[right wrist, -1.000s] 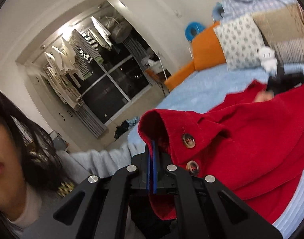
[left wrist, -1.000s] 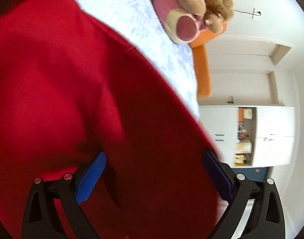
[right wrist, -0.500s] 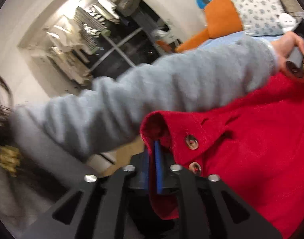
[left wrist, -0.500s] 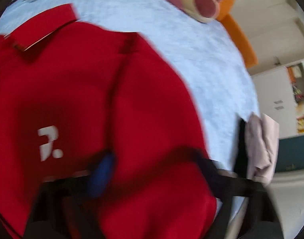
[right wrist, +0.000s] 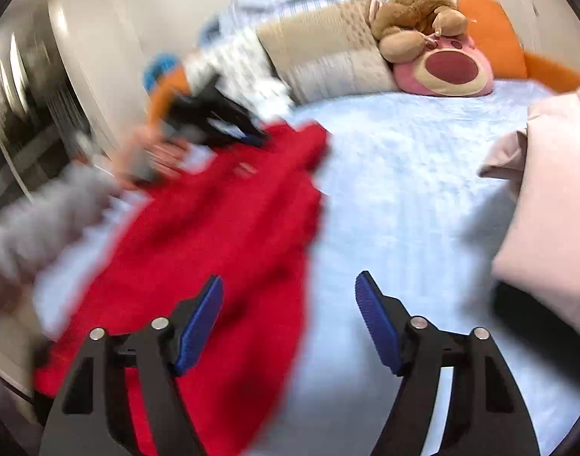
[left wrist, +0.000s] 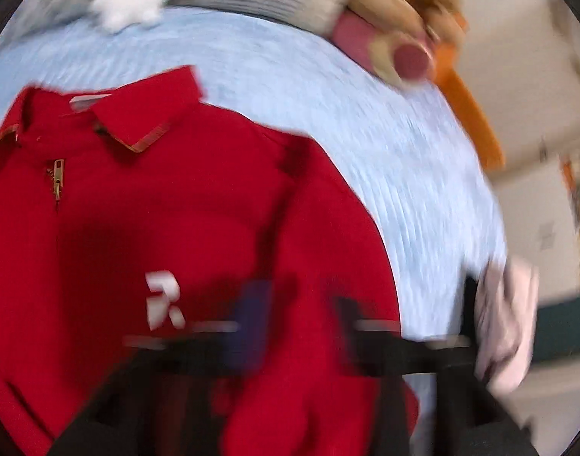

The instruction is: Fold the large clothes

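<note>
A red jacket (left wrist: 198,228) is spread on the pale blue bed (left wrist: 404,159), collar toward the pillows. The left gripper (left wrist: 301,323), blurred, has just been opening and is seen wide above the jacket, nothing clamped. The right gripper (right wrist: 288,319) is held apart too, over the jacket's edge, nothing gripped. A folded pink garment (right wrist: 548,197) lies at the right.
</note>
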Action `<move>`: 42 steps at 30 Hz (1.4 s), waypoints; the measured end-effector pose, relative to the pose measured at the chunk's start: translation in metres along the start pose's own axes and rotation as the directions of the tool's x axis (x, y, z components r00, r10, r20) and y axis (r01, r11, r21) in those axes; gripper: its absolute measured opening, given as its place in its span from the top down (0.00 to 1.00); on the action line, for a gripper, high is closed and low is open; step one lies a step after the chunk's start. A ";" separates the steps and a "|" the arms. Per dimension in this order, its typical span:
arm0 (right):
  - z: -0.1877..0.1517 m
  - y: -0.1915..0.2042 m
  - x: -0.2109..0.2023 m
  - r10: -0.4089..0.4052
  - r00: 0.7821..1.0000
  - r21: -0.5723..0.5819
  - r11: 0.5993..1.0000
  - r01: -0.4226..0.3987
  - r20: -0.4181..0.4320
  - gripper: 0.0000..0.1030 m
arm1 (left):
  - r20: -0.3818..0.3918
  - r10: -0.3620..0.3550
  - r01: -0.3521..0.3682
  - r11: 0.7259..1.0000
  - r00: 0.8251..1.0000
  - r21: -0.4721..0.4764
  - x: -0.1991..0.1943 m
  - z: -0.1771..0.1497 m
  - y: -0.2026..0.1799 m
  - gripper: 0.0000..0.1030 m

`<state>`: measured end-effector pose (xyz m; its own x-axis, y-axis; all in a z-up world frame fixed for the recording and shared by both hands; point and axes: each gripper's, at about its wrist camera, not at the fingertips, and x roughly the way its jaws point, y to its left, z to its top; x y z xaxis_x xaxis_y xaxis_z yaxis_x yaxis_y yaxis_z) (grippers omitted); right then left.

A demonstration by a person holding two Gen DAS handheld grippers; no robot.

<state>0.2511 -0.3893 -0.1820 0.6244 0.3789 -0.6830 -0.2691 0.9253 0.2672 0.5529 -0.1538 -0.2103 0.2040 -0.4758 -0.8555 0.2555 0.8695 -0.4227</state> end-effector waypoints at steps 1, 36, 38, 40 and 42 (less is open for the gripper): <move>0.000 0.000 0.008 -0.040 0.999 -0.030 0.999 0.039 -0.017 0.31 | 0.004 -0.004 0.004 0.998 1.000 0.063 -0.003 -0.013 -0.015 0.06; 0.074 0.006 0.094 -0.065 0.998 -0.267 0.961 0.069 0.022 0.34 | 0.020 0.330 -0.295 0.811 0.944 0.505 -0.019 -0.193 -0.086 0.79; 0.066 0.017 0.103 -0.113 0.993 -0.352 0.929 0.117 0.031 0.35 | 0.021 0.305 -0.274 0.821 0.952 0.501 -0.020 -0.193 -0.090 0.79; 0.069 0.013 0.109 -0.113 0.992 -0.340 0.932 0.123 0.049 0.57 | 0.016 0.286 -0.255 0.825 0.958 0.505 -0.020 -0.194 -0.094 0.79; 0.079 0.000 0.112 -0.133 0.989 -0.274 0.950 0.147 0.071 0.71 | 0.009 0.269 -0.234 0.822 0.963 0.520 -0.019 -0.202 -0.102 0.78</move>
<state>0.3787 -0.3455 -0.2044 0.7048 0.2531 -0.6627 -0.3651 0.9304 -0.0330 0.3318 -0.2065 -0.2115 0.2733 -0.2259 -0.9350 0.6535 0.7569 0.0082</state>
